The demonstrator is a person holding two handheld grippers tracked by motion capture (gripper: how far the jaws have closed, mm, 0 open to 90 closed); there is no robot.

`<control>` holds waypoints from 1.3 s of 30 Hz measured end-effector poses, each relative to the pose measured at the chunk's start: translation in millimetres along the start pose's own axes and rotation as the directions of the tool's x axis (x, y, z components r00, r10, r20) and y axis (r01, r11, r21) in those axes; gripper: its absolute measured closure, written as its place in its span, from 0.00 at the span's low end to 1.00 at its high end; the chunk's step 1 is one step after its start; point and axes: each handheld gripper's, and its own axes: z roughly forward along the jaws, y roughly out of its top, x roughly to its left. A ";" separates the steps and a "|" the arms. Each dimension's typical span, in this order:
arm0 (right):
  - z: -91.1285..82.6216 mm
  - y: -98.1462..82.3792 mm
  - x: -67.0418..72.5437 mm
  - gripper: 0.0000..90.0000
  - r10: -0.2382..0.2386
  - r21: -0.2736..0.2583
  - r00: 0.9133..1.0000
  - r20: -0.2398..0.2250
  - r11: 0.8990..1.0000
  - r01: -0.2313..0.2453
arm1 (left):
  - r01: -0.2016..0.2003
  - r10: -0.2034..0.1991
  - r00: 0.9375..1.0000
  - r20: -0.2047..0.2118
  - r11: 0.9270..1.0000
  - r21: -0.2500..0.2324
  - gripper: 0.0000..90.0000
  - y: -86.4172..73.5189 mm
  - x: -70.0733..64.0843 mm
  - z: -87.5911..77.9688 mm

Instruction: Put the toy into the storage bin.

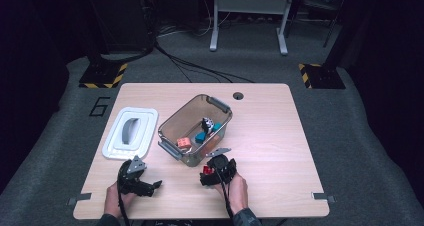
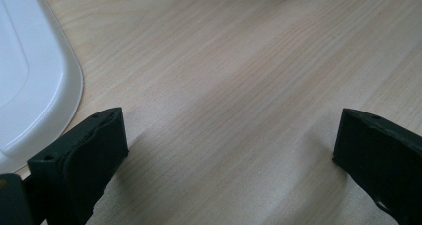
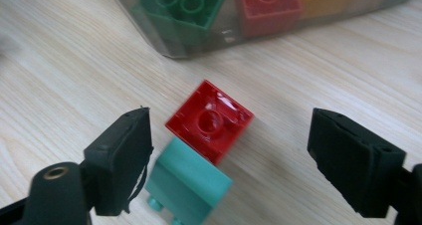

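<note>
On the wooden table (image 3: pixel 323 70) a red brick (image 3: pixel 211 120) lies against a teal brick (image 3: pixel 189 182), just in front of the clear plastic bin (image 3: pixel 199 41). My right gripper (image 3: pixel 231 130) stands open around both bricks; its left jaw is close beside the teal one and the right jaw is well clear. From above, the right gripper (image 1: pixel 209 176) sits at the bin's near corner with the red brick (image 1: pixel 205 171) at its tip. The left gripper (image 2: pixel 229 155) is open over bare wood, with nothing between its jaws, and lies near the front edge (image 1: pixel 152 186).
The clear bin (image 1: pixel 172 121) stands mid-table and holds several bricks, among them an orange one (image 1: pixel 183 142), a green one (image 3: pixel 181 3) and a red one (image 3: pixel 266 3). Its white lid (image 1: pixel 131 132) lies to the left, next to the left gripper (image 2: pixel 30 85).
</note>
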 end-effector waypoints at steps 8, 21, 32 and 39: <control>-8.2 -9.2 -12.7 0.26 0.009 0.019 1.000 0.029 1.000 -0.009 | -0.003 0.003 1.000 -0.001 1.000 0.000 0.00 0.1 0.2 -0.1; -22.3 -21.0 -25.4 0.36 0.021 0.038 0.998 0.059 0.999 -0.023 | 0.000 0.000 1.000 0.000 1.000 0.000 0.00 0.1 0.1 0.0; -27.1 -29.0 -29.6 0.51 0.010 0.052 0.999 0.047 0.999 -0.012 | 0.000 0.000 1.000 0.000 1.000 0.000 0.00 0.1 0.1 0.1; -24.9 -34.1 -33.5 0.59 0.004 0.064 0.999 0.041 0.998 -0.006 | 0.000 0.000 1.000 0.000 1.000 0.000 0.00 0.1 0.1 0.1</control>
